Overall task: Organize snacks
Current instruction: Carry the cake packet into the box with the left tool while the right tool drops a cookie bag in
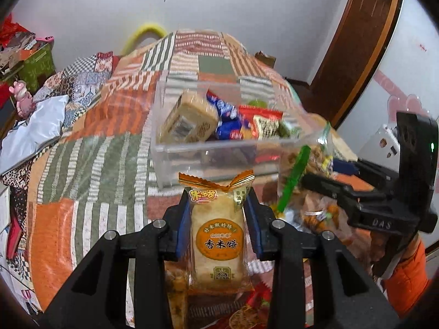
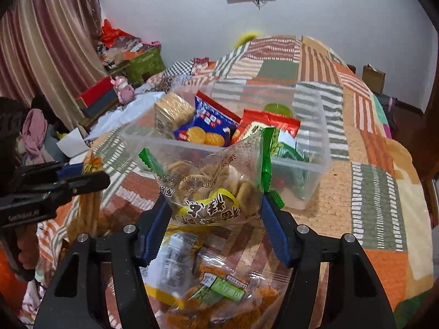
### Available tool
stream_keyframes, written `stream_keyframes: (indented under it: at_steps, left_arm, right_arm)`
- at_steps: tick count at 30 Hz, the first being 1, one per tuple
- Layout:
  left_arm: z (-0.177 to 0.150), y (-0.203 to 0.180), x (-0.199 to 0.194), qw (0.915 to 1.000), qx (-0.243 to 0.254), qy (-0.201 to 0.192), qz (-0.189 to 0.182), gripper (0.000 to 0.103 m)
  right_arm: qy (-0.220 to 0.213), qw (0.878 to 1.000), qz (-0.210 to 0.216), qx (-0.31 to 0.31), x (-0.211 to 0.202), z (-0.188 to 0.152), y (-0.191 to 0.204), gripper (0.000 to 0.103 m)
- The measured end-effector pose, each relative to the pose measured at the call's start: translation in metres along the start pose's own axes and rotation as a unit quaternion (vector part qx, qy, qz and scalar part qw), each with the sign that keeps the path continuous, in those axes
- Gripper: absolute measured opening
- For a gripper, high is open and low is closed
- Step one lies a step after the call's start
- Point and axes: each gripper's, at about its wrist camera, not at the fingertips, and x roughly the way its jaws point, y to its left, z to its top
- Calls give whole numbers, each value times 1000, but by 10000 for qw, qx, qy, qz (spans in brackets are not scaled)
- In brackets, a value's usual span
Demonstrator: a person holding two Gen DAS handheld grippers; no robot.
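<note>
My left gripper is shut on an orange rice cracker packet and holds it just in front of the clear plastic box. The box holds several snack packs, among them a biscuit pack and blue packs. My right gripper is shut on a clear bag of chips with green edges, held near the box. The right gripper shows at the right of the left wrist view; the left gripper shows at the left of the right wrist view.
The box stands on a bed with a patchwork blanket. More snack bags lie below the grippers. Bedside clutter and a green box are at the far left. A door is at the right.
</note>
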Motion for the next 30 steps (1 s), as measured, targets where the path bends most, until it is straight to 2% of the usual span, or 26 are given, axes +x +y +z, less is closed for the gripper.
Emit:
stream_keyframes:
  at_steps: [9,16,25,30]
  left_arm:
    - [35,-7,-15,9988,4,-485,27,36]
    - [67,1,-11,9971,-127,-731,165,36]
    - [101,17,6,9936,-344,-986,440,36]
    - [114,22,22,9901,-331,-1159,726,36]
  right_arm:
    - [-418,9991,89,7,-24,13,2,62]
    - [-678,9976,-9,130,-29,31,-10,62]
    - [-778,9967,-120,204,-21,50,-22,62]
    - [-722,9969,-186,234,-8,57,-31,62]
